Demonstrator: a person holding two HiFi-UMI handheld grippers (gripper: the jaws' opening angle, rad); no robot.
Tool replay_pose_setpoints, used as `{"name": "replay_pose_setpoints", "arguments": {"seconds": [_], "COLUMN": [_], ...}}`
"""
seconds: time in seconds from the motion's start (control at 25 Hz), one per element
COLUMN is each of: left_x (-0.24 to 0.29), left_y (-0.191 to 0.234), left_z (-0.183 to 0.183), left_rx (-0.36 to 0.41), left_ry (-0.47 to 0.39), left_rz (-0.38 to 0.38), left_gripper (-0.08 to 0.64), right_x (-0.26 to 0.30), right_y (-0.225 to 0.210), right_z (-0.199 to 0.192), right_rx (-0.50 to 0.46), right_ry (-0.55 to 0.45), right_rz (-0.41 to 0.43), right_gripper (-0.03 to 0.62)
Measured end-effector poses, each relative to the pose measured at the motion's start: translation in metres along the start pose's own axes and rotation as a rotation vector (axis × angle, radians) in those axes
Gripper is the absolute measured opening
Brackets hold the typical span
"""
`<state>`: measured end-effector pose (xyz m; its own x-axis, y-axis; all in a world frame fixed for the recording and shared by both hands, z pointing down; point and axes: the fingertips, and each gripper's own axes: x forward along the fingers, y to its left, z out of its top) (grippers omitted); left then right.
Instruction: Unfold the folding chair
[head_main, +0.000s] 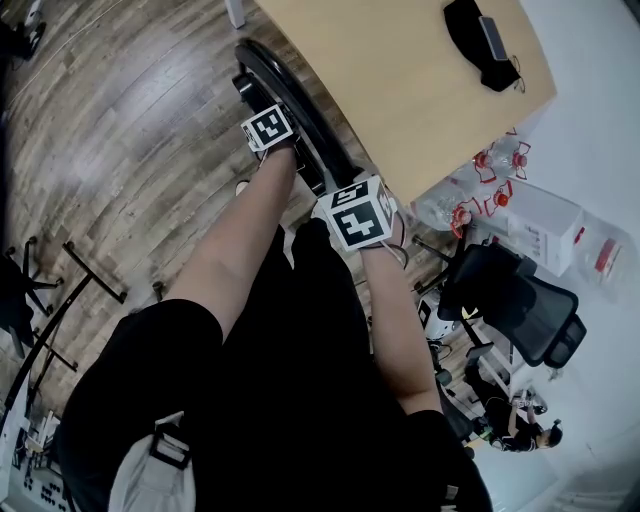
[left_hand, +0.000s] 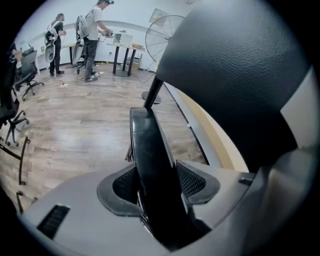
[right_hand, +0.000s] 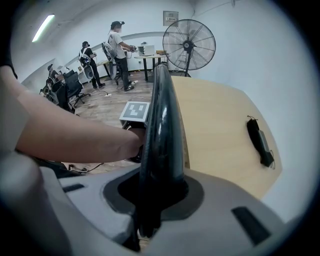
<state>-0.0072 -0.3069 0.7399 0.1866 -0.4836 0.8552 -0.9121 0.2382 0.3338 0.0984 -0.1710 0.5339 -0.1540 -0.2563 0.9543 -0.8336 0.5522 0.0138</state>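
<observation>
**Head view.** The folding chair (head_main: 292, 105) stands folded and on edge on the floor (head_main: 130, 130), close along the table (head_main: 400, 90) edge nearest me. My left gripper (head_main: 283, 148) and right gripper (head_main: 338, 200) both meet its upper rim, the left farther along and the right nearer me.

**Left gripper view.** The jaws are drawn in to a narrow gap on the chair's black rim (left_hand: 150, 150), with a pad pressing each flank. The padded panel (left_hand: 235, 75) bulks just to the right.

**Right gripper view.** The jaws are all but fully closed, clamped on the thin black rim (right_hand: 161, 120). The left gripper's marker cube (right_hand: 135, 111) sits just beside that rim.

**Hazards, as I judge them.**
- Both grips lie on narrow, smooth edges, so a pad could slide off as I pull the halves apart.
- If both grippers hold the same panel, nothing opens and the chair merely tips.
- The table edge is so near that it could block or scrape the opening half.
</observation>
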Motion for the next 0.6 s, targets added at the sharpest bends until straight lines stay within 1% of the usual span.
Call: {"name": "replay_pose_setpoints", "arguments": {"seconds": [0.08,0.12,0.2,0.32,0.36,0.44,0.52,0.6], "left_x": [-0.006,-0.008,-0.009,-0.009,-0.010,-0.014,-0.012,-0.015], "left_y": [0.007,0.009,0.008,-0.003,-0.004,0.000,0.001,0.000], "left_z": [0.009,0.009,0.004,-0.005,-0.006,-0.002,-0.001,-0.001], "left_rx": [0.034,0.038,0.022,-0.029,-0.039,-0.029,-0.017,-0.021], "left_ry": [-0.038,-0.040,-0.027,0.010,0.018,0.002,-0.012,-0.010], "left_rz": [0.018,0.018,-0.007,-0.078,-0.083,-0.062,-0.063,-0.065], "left_gripper": [0.212,0.210,0.207,0.206,0.204,0.204,0.204,0.204], "right_x": [0.000,0.000,0.000,0.000,0.001,0.002,0.003,0.004], "right_y": [-0.003,-0.004,-0.005,-0.009,-0.010,-0.015,-0.020,-0.024], "right_z": [-0.001,-0.002,-0.002,-0.002,-0.003,-0.005,-0.005,-0.006], "right_rx": [0.002,0.003,0.003,0.001,0.002,0.004,-0.004,-0.010], "right_ry": [0.001,0.001,-0.002,-0.011,-0.015,-0.022,-0.031,-0.034], "right_rz": [-0.001,0.001,0.006,0.017,0.024,0.039,0.053,0.068], "right_gripper": [0.066,0.066,0.066,0.066,0.064,0.063,0.063,0.063]}}
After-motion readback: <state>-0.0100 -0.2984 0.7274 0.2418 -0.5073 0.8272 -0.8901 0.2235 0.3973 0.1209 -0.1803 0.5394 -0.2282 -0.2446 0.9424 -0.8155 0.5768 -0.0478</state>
